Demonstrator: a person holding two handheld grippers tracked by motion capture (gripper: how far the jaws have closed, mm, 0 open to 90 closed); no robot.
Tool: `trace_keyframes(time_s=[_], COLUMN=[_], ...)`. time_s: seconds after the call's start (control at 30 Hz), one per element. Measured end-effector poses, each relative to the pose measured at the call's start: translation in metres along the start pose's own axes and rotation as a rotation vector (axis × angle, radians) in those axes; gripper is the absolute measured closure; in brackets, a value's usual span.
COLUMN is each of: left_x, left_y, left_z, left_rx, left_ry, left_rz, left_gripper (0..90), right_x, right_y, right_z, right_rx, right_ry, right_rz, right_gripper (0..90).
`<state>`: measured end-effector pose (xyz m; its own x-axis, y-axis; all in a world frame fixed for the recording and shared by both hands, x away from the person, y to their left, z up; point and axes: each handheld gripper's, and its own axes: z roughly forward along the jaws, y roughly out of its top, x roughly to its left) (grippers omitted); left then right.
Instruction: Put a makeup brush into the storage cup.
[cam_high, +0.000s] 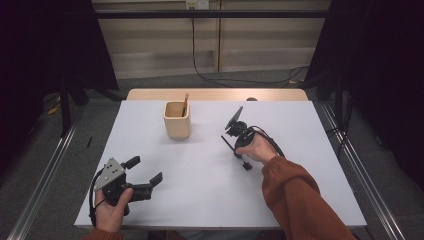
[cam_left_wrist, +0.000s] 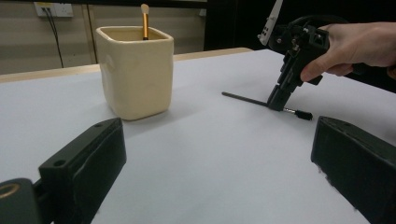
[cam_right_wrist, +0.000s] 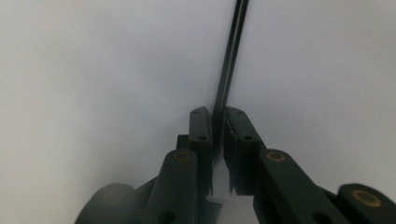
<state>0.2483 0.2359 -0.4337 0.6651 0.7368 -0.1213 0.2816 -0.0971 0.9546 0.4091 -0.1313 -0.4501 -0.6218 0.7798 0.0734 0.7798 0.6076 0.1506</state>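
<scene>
Two grippers are at work over a white table (cam_high: 200, 170). Right gripper (cam_high: 239, 150) points down at the tabletop, held in the person's right hand (cam_high: 256, 148), to the right of centre. Its jaws are pressed together on a thin black brush (cam_left_wrist: 261, 102) that lies flat on the table; in the right gripper view the dark handle (cam_right_wrist: 229, 70) runs straight out from between the two pads and away across the white surface. In the left gripper view the jaws grip the brush nearer its tipped end, with the long handle reaching toward the cup and the short end sticking out the other way.

Left gripper (cam_high: 147, 172) sits near the front left corner of the table in the left hand (cam_high: 111, 212). Its jaws stand wide apart with nothing between them.

One cream square cup (cam_high: 177, 120) stands upright toward the back of the table, left of the right gripper and well apart from it. A second brush (cam_left_wrist: 145, 21) with a gold handle and pale tip stands inside the cup, leaning at its far side.
</scene>
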Motion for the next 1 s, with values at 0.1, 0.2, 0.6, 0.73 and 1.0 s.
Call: trace_keyframes(time_s=[0.1, 0.2, 0.6, 0.73, 1.0], left_x=[-0.001, -0.002, 0.000, 0.000, 0.001], left_y=[0.000, 0.000, 0.000, 0.000, 0.001], left_z=[0.000, 0.000, -0.001, -0.001, -0.001], left_rx=[0.000, 0.002, 0.000, 0.000, 0.000], left_ry=[-0.002, -0.004, 0.002, 0.002, 0.001], left_rz=[0.005, 0.006, 0.006, 0.003, 0.009], left_gripper=[3.2, 3.2, 3.2, 3.2, 3.1], right_x=[0.000, -0.002, -0.010, -0.016, -0.022], right_y=[-0.001, 0.000, -0.008, -0.013, -0.025], right_z=[0.000, 0.000, -0.003, -0.011, -0.023], right_rx=[-0.007, -0.001, -0.033, -0.079, -0.175], right_ry=[0.000, 0.007, 0.037, 0.071, 0.128], right_rz=[0.011, 0.012, 0.015, 0.020, 0.029], right_gripper=[86.0, 86.1, 86.1, 86.1, 86.1])
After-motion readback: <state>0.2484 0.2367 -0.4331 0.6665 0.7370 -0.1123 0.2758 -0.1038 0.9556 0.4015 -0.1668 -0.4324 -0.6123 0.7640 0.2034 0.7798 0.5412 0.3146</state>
